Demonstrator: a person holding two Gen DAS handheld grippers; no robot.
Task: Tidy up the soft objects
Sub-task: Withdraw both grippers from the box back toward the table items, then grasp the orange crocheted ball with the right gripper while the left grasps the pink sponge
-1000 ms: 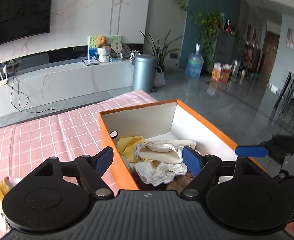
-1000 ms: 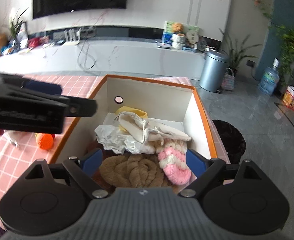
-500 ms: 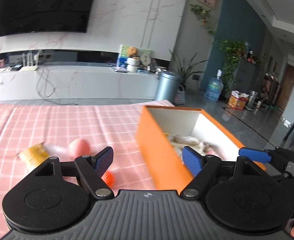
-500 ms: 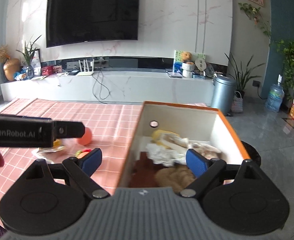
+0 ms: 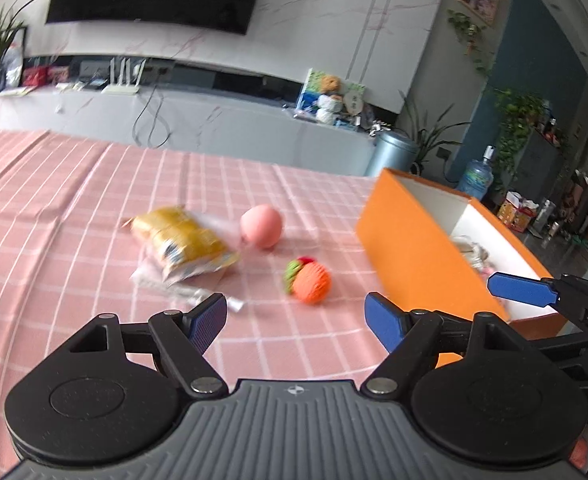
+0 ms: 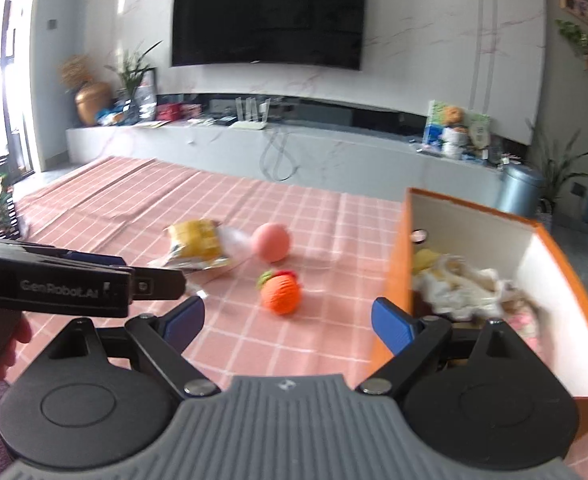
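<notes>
Orange box [image 6: 397,264] holds heaped soft cloth items [image 6: 461,288]; both grippers empty.

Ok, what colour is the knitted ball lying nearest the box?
The knitted ball is orange with a green-and-red tuft at one end, clearest in the right wrist view.

Knitted orange toy [image 5: 311,282] on cloth, pink ball [image 5: 262,225] behind, apart

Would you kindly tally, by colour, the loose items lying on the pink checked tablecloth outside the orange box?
Pink: 1, the smooth round pink ball.
Orange: 1, the orange knitted fruit with a green and red top.
Yellow: 1, the yellow snack packet in clear wrap.
Total: 3.
</notes>
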